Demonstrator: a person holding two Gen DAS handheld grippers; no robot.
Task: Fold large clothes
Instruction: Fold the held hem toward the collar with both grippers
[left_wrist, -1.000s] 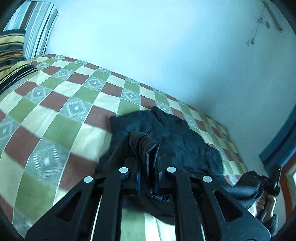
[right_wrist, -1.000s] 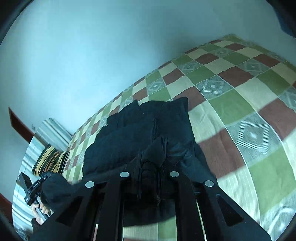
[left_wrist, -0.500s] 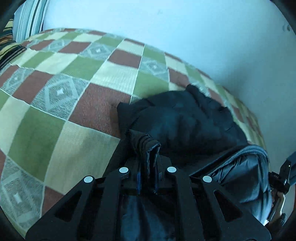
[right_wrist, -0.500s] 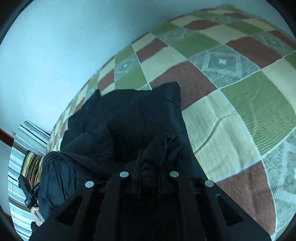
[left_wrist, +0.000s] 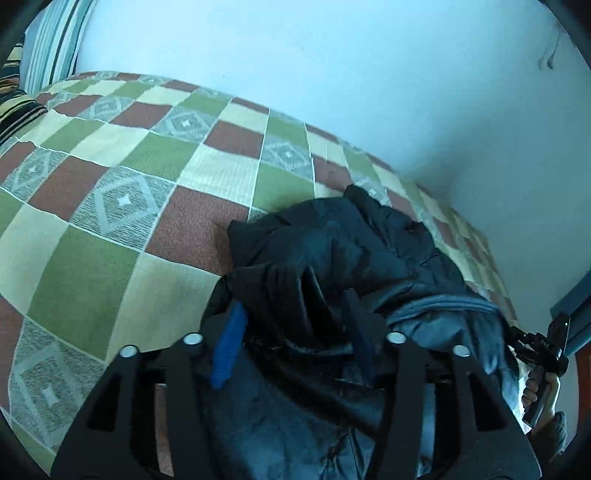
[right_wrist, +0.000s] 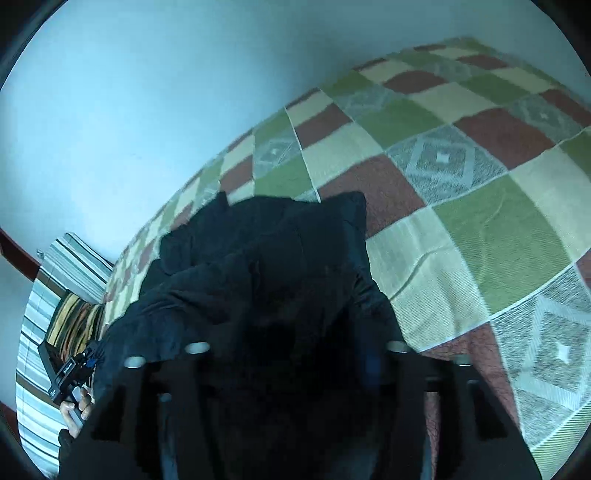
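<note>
Pale blue wall (left_wrist: 369, 74) backs a bed (left_wrist: 110, 206) covered in a green, brown and cream checked blanket.

Left wrist view: a dark padded jacket (left_wrist: 332, 251) lies bunched on the bed, near the wall. Its long axis runs from the near foreground up and to the right, towards the wall, with a paler grey lining showing at lower right. The left tool (left_wrist: 291, 332) has its jaws opening, blue pads set apart; a fold of the jacket sits between them, and no pad visibly presses on it. Striped bedding (left_wrist: 48, 40) sits at far left. At the right edge a hand (left_wrist: 543, 391) holds the other tool's handle.

Right wrist view: the jacket (right_wrist: 266, 258) fills the centre, its far corners pointing away up the bed. The right tool (right_wrist: 295, 354) is blurred and dark; its jaws are opening, with jacket cloth lying between them. Striped bedding (right_wrist: 70, 258) lies at left, beside the other hand (right_wrist: 74, 406) on its handle.
</note>
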